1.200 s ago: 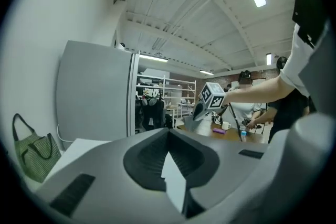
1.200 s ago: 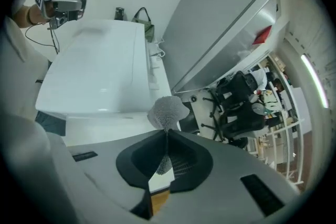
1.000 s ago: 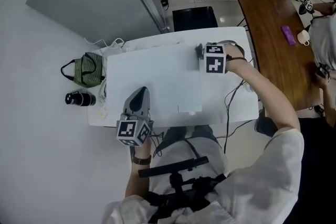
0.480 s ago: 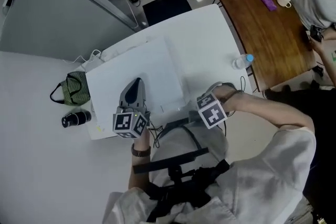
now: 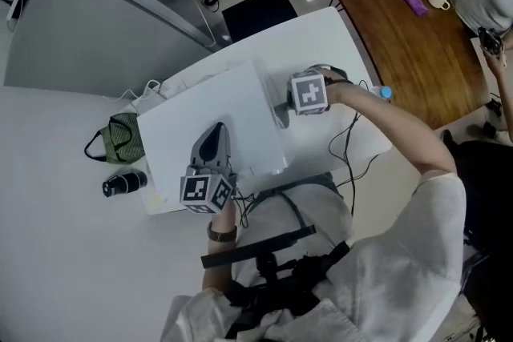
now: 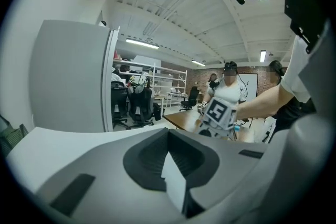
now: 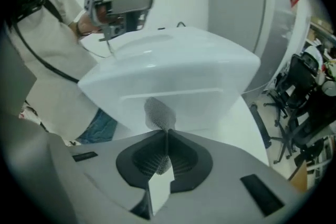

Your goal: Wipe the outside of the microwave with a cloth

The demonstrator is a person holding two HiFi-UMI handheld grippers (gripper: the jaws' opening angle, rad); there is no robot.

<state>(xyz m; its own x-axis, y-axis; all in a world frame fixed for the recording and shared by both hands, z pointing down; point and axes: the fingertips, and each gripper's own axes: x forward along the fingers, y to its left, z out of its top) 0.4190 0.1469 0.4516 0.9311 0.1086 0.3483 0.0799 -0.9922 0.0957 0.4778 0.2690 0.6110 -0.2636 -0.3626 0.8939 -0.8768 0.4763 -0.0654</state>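
Observation:
From above in the head view, the white microwave [image 5: 200, 104] stands on a white table [image 5: 321, 36]. My left gripper [image 5: 212, 134] rests on the microwave's top near its front edge, jaws shut with nothing between them [image 6: 168, 136]. My right gripper [image 5: 280, 110] is against the microwave's right side. It is shut on a grey mesh cloth [image 7: 159, 114], whose free end lies against the white wall of the microwave [image 7: 173, 71]. In the head view the cloth is hidden behind the right gripper's marker cube.
A green bag [image 5: 124, 138] and a black cylinder [image 5: 123, 183] lie left of the microwave. Cables [image 5: 341, 144] trail over the table's near right corner beside a water bottle [image 5: 381, 92]. A wooden table [image 5: 393, 20] stands to the right and a grey partition [image 5: 88, 28] behind.
My right gripper went from the microwave's right side down to its front corner, then back up along the right side with the cloth. The left gripper stayed on top.

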